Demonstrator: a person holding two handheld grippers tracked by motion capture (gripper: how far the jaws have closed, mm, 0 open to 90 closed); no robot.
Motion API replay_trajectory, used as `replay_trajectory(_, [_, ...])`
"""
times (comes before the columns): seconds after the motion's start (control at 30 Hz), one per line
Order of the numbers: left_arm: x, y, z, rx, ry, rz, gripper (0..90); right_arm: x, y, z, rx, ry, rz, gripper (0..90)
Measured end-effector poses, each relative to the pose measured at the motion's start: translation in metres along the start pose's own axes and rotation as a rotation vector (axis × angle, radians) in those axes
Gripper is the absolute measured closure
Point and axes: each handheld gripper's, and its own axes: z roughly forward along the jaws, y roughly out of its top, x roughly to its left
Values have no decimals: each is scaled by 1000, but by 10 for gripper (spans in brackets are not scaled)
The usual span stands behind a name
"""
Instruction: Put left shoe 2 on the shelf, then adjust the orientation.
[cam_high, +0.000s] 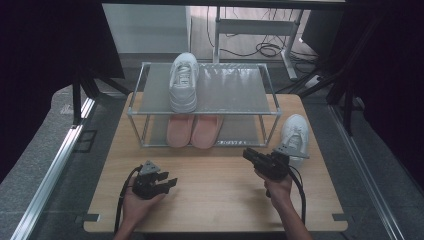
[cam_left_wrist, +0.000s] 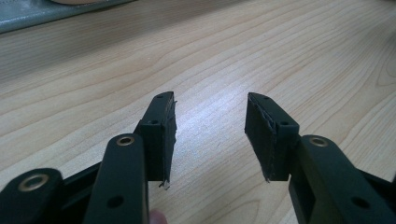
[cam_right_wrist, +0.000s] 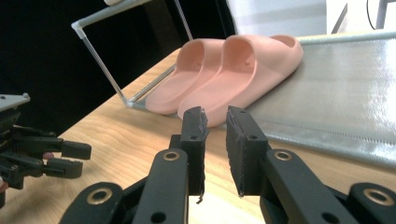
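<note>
High view: the wooden table carries a two-tier metal rack at 12 o'clock from the table centre. One white sneaker lies on the rack's top shelf, toward its left side. A pair of pink slippers lies on the lower shelf, toes toward the person. A second white sneaker rests on the table at 3 o'clock from the rack, just beside its right front post. The right gripper is held above the table at 7 o'clock from this sneaker, near it but apart, with its jaws pointing toward 10 o'clock, at the rack front. The left gripper rests in the left hand at 7 o'clock from the table centre, well apart from the rack.

Left gripper view: the jaws stand wide apart with nothing between them. Bare wood lies beneath. The rack's lower shelf edge appears at 11 o'clock.

Right gripper view: the jaws stand at a narrow gap with nothing between them; no pad touches anything. The pink slippers lie at 12 o'clock beyond the fingertips, side by side on the grey shelf. The left gripper appears at 9 o'clock, low over the table.
</note>
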Motion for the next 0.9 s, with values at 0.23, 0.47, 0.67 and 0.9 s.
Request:
replay_trajectory(0.23, [0,0,0,-1,2,-1,542,-2,-6,-1,20,-15,2,758])
replay_trajectory(0.47, [0,0,1,0,-2,3,541,-4,-7,-7,17,-50,-11,755])
replay_trajectory(0.67, [-1,1,2,3,-4,7,541,-10,-11,-16,26,-110,-26,760])
replay_trajectory(0.9, [-1,1,2,2,-1,5,540,-17,-15,-25,49,-177,-45,790])
